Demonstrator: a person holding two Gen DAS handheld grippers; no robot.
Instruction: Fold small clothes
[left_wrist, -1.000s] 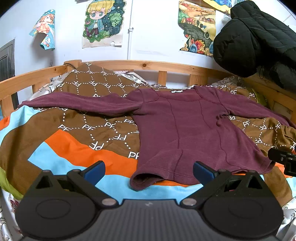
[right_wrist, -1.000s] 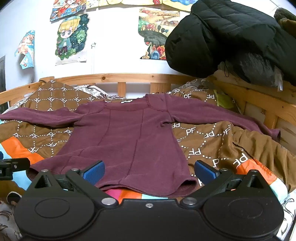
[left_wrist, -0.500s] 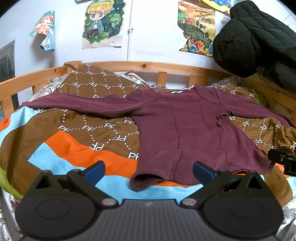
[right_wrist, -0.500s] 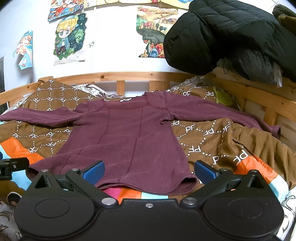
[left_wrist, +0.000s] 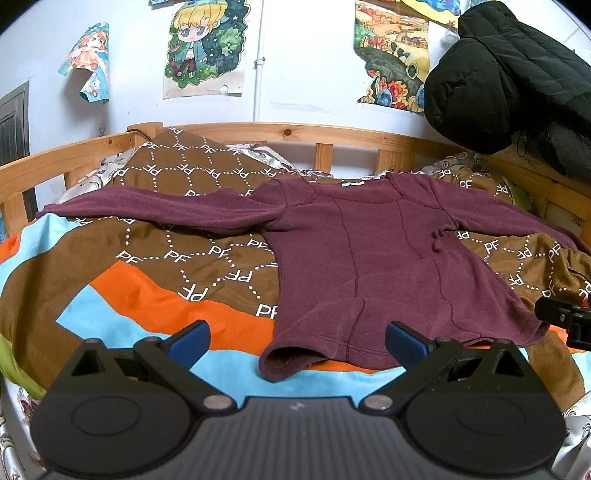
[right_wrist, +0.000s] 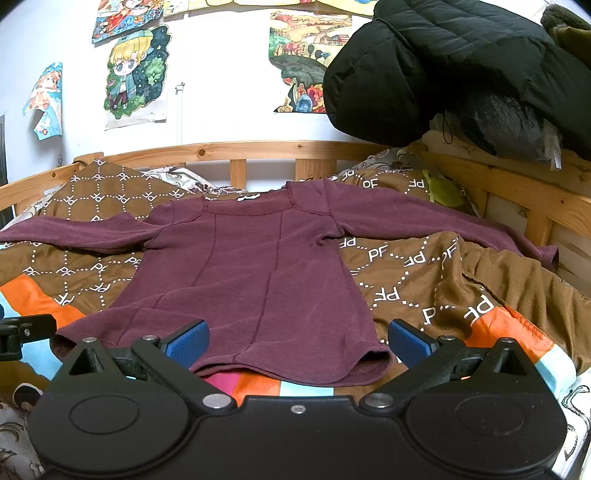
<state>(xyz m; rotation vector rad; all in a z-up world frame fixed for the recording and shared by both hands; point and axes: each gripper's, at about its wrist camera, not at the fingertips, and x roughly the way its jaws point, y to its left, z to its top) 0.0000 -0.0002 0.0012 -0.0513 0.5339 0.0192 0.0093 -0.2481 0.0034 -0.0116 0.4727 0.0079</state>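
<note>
A maroon long-sleeved shirt (left_wrist: 373, 258) lies flat on a patterned brown, orange and blue quilt (left_wrist: 159, 273) on a wooden-railed bed (left_wrist: 295, 131), both sleeves stretched out to the sides and its hem nearest the cameras. The left gripper (left_wrist: 295, 338) hovers at the hem's left corner with its blue-padded fingers (left_wrist: 188, 338) spread wide and holding nothing. The right gripper (right_wrist: 297, 338) sits at the hem's right corner, likewise spread and empty.

both wrist cams low, near hem, sharing shirt (left_wrist: 388, 266).
</note>
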